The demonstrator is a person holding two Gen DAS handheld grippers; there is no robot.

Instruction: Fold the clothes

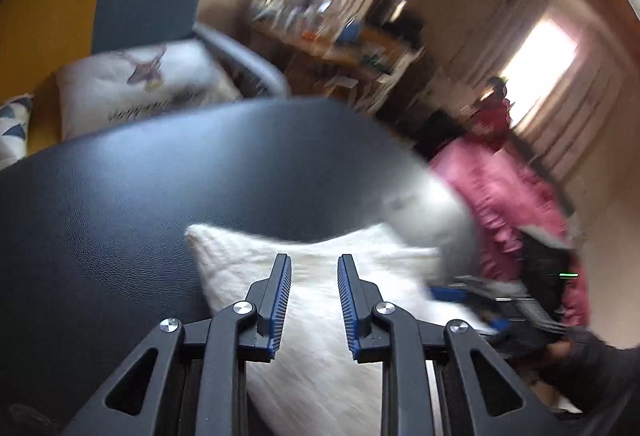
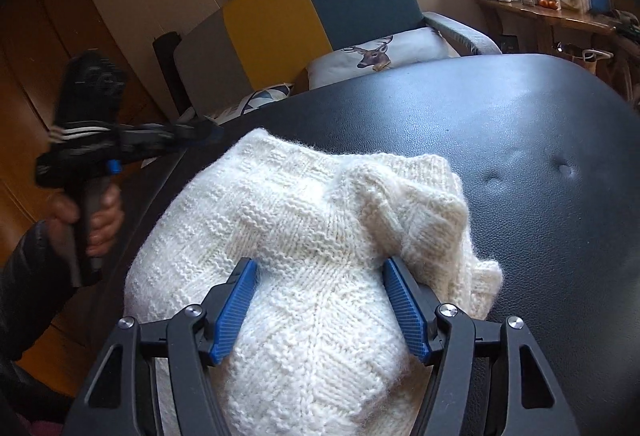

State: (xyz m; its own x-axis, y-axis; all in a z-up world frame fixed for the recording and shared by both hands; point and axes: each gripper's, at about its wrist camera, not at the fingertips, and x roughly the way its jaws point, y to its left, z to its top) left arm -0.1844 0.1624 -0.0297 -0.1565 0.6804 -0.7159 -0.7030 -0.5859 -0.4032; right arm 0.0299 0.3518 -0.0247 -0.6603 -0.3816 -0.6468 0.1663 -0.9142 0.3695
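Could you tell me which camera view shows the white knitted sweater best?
The right wrist view: the white knitted sweater lies sharp and nearly whole on the black table, its stitches clear. The left wrist view shows only a blurred part behind the left gripper.

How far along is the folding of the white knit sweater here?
Partly done: the white knit sweater lies bunched into a compact bundle on the black leather surface. In hand: the right gripper straddles a fold, jaws open. The left gripper is open and empty. Left: flattening the uneven upper-right layers.
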